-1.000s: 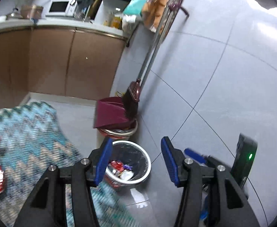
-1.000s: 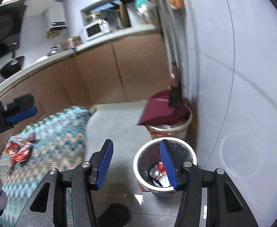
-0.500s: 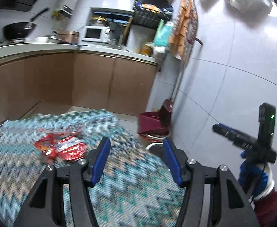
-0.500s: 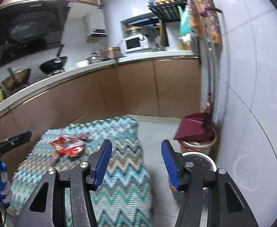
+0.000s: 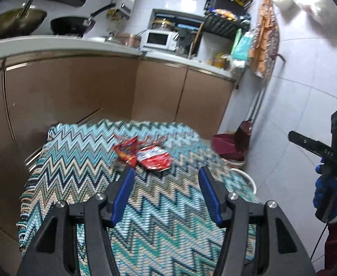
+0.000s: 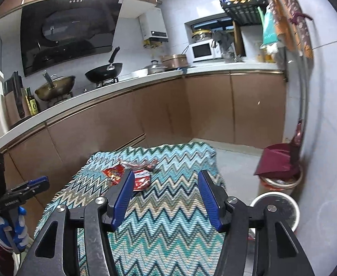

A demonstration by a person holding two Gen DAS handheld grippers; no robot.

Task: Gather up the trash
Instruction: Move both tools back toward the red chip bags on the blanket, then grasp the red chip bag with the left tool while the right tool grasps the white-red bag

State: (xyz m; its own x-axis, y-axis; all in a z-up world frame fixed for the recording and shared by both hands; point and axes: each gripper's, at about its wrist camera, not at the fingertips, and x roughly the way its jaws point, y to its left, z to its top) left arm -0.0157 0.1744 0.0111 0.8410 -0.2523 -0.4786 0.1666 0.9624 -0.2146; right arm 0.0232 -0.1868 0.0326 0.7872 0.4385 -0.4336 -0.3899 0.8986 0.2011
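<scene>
1. Left gripper (image 5: 166, 179), low centre of its view: jaws apart, nothing between them.
2. Right gripper (image 6: 166, 181): jaws opening, likewise empty.
3. Red snack wrappers (image 5: 143, 154) lie mid-frame on the zigzag cloth (image 5: 168, 230); being light and crinkled, they could slip from a shallow pinch.
4. The white bin (image 6: 276, 209), lower right, sits near the cloth's edge; a careless release might miss it.

Wrappers (image 5: 143, 155) lie on the cloth (image 5: 168, 230), bin (image 6: 276, 207) to its right

wrappers (image 5: 143, 154): 2; bins (image 6: 281, 203): 2; woks (image 6: 104, 71): 2; microwave (image 6: 203, 50): 1
</scene>
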